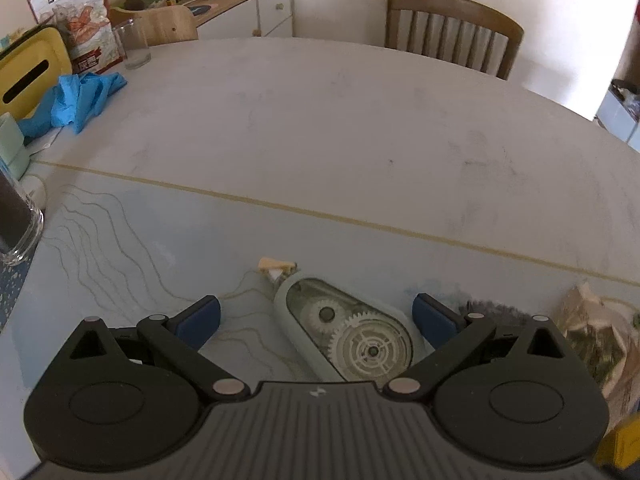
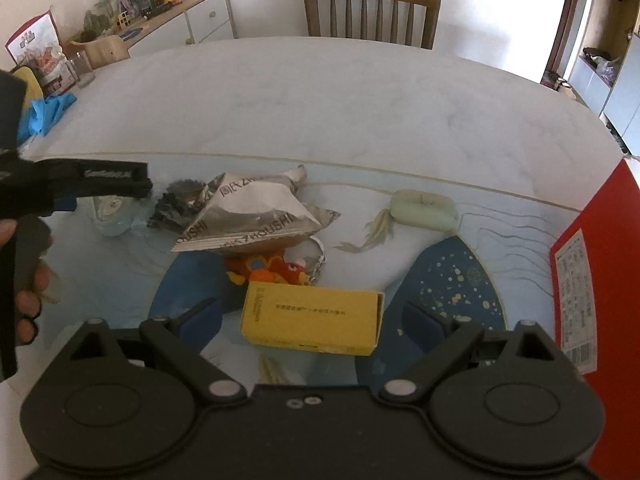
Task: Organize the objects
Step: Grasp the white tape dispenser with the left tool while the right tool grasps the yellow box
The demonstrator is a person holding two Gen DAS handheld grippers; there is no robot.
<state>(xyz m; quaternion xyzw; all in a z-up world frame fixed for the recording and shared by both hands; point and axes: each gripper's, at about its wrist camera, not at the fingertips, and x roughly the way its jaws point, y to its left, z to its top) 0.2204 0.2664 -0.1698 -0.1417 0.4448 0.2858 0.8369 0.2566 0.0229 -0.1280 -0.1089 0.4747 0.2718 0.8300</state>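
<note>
A pale green correction tape dispenser (image 1: 344,336) with clear gears lies flat on the table mat. My left gripper (image 1: 316,316) hangs open over it, one blue pad on each side, not touching. In the right wrist view my right gripper (image 2: 312,322) stands open astride a yellow box (image 2: 312,320). Beyond the box lie an orange plush fish keychain (image 2: 272,270), a crumpled silver foil bag (image 2: 248,216) and a pale green pouch with a tassel (image 2: 424,210). A hand (image 2: 24,304) holds the left gripper (image 2: 92,190) at the far left, above the dispenser (image 2: 112,212).
A red box (image 2: 592,280) stands at the right edge. Blue gloves (image 1: 76,100), a yellow tissue box (image 1: 28,76), a printed bag (image 1: 80,20) and a glass (image 1: 134,46) sit at the table's far left. A jar (image 1: 16,220) is near left. A wooden chair (image 1: 452,32) stands behind the table.
</note>
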